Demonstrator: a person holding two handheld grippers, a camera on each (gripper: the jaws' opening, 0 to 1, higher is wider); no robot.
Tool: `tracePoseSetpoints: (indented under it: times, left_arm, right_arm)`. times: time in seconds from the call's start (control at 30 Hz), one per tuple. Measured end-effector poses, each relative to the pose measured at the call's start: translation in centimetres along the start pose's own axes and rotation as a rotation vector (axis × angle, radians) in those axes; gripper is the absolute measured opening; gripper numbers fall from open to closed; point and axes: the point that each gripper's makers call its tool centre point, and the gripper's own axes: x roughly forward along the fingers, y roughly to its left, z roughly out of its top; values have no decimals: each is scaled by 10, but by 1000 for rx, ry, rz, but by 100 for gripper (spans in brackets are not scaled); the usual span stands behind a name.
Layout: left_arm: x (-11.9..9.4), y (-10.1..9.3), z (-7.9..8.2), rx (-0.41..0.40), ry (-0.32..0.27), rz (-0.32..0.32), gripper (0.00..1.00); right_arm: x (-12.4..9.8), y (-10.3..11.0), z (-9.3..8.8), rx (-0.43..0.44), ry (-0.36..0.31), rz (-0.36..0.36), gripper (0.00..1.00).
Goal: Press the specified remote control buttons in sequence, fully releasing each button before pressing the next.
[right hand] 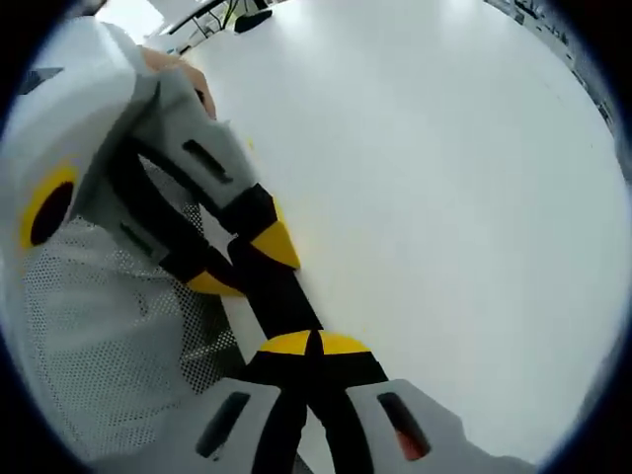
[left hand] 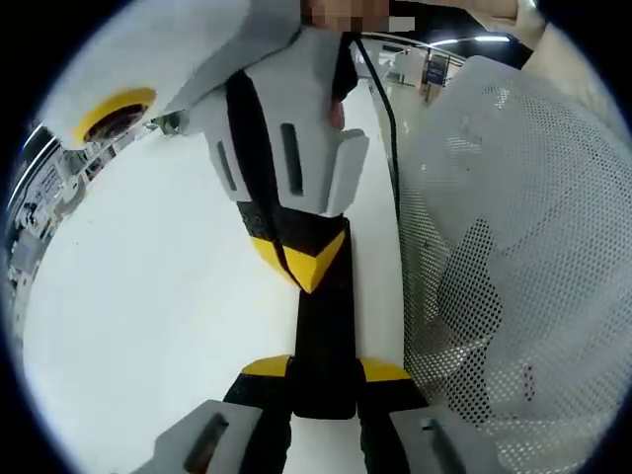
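Note:
A slim black remote control (left hand: 324, 326) is clamped between the yellow-tipped jaws of my left gripper (left hand: 324, 370), just above the white table. My right gripper (left hand: 301, 262) comes in from the top of the left gripper view with its yellow tips shut together, resting on the remote's far end. In the right gripper view, my right gripper (right hand: 311, 344) is shut with its tips on the remote (right hand: 281, 291). Beyond it, the left gripper (right hand: 245, 265) grips the remote from both sides. No buttons are visible on the remote.
The white table (left hand: 148, 316) spreads wide and bare (right hand: 444, 197). A white perforated mesh fabric (left hand: 513, 247) hangs close beside the grippers (right hand: 99, 336). A black cable (left hand: 390, 128) runs along its edge. Dark items (right hand: 252, 18) lie at the table's far end.

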Motion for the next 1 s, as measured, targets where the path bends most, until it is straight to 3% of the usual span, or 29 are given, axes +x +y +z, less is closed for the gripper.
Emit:
tracePoseSetpoints:
  times: [0.17,0.4,0.7,0.9,1.0]
  left_arm:
    - [0,0,0,0,1,1,25]
    - [0,-1,0,1,3,-1,25]
    - [0,-1,0,1,3,-1,25]
    - [0,-1,0,1,2,-3,25]
    - [0,-1,0,-1,0,-4,25]
  right_arm:
    - [-1,1,-2,2,-75,-11,0]
    - [-1,14,-3,-23,-129,4,0]
    - [2,24,3,-94,-138,-3,0]
    - [2,25,3,-161,-109,-29,0]
    - [2,25,4,-298,-84,-55,0]
